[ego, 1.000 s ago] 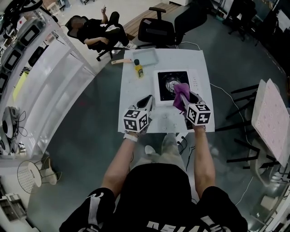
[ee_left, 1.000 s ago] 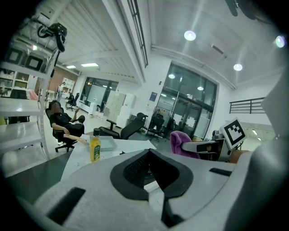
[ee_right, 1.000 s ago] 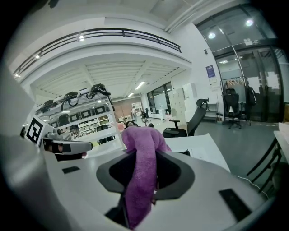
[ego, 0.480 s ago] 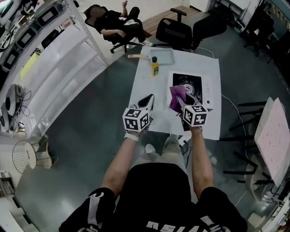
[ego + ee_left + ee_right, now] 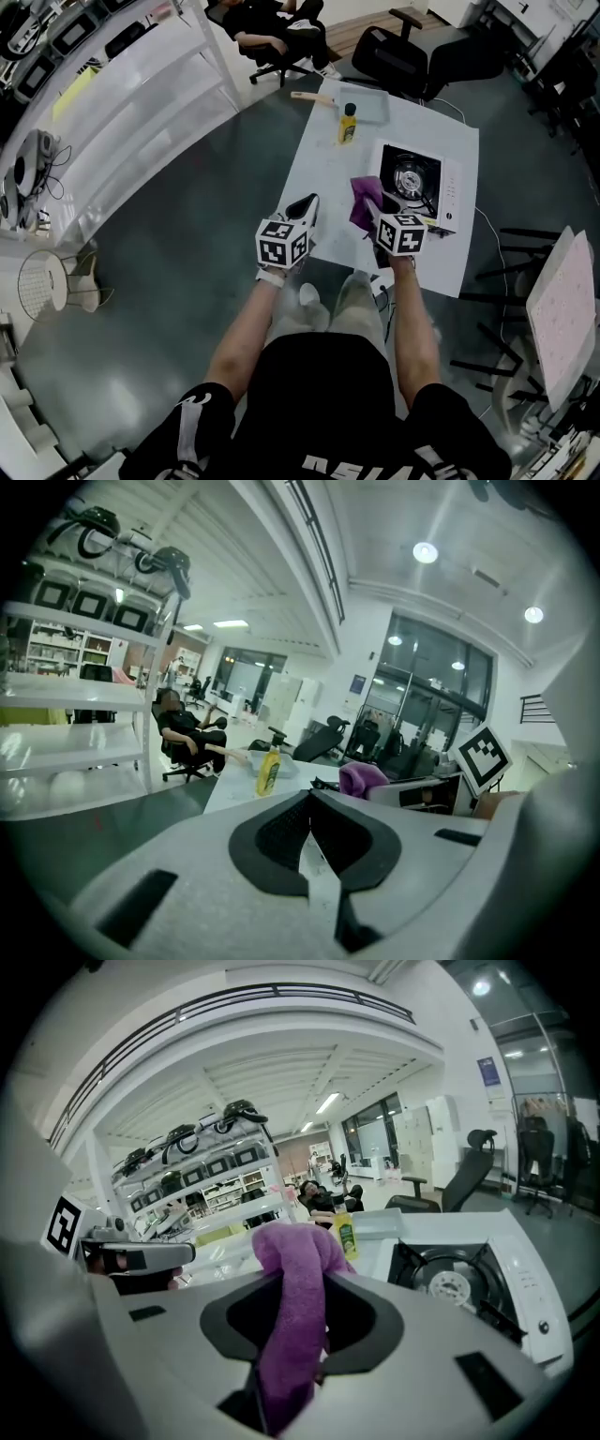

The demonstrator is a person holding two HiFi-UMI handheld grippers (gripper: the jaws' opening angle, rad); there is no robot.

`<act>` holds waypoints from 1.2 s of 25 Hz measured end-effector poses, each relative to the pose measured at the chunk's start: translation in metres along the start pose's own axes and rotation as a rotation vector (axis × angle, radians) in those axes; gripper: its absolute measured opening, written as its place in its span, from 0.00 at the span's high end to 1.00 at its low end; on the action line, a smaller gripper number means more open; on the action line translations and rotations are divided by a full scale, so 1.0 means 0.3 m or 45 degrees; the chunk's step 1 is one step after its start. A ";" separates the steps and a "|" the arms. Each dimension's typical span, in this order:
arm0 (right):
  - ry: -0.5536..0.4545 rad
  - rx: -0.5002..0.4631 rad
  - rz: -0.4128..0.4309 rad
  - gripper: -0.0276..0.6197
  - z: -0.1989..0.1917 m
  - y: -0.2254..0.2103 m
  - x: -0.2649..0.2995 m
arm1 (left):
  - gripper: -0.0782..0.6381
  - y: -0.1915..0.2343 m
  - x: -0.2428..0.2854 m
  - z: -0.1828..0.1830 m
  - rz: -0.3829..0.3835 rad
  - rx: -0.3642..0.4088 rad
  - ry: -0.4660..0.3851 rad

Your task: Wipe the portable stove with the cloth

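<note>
Well, the white bench [image 5: 323, 159] carries the portable stove [image 5: 419, 180] on its right side. The right tool [image 5: 377, 217] pinches the purple cloth [image 5: 364, 201] just beside the stove's near corner, while the left tool [image 5: 304, 208], pressed together and empty, hovers over the bench. The wiping seems still undone.

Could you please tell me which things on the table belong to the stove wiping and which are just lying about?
In use: portable stove; purple cloth, clamped in the right hand-held gripper.
Lying about: yellow bottle; shallow tray; wooden-handled tool.
</note>
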State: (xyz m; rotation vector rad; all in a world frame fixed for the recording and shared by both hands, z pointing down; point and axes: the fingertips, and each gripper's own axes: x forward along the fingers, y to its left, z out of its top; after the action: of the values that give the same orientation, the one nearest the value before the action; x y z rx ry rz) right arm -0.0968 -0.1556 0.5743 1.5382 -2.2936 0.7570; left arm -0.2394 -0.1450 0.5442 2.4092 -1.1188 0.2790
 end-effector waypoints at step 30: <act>0.442 0.014 0.081 0.78 -0.478 0.043 0.462 | 0.88 0.283 0.071 -0.321 0.155 -0.109 0.154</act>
State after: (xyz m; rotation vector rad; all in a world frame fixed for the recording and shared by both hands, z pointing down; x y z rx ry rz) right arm -0.1718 -0.1778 0.7582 1.2291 -2.0898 0.9698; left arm -0.2892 -0.1594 0.6635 2.2222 -1.1996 0.4028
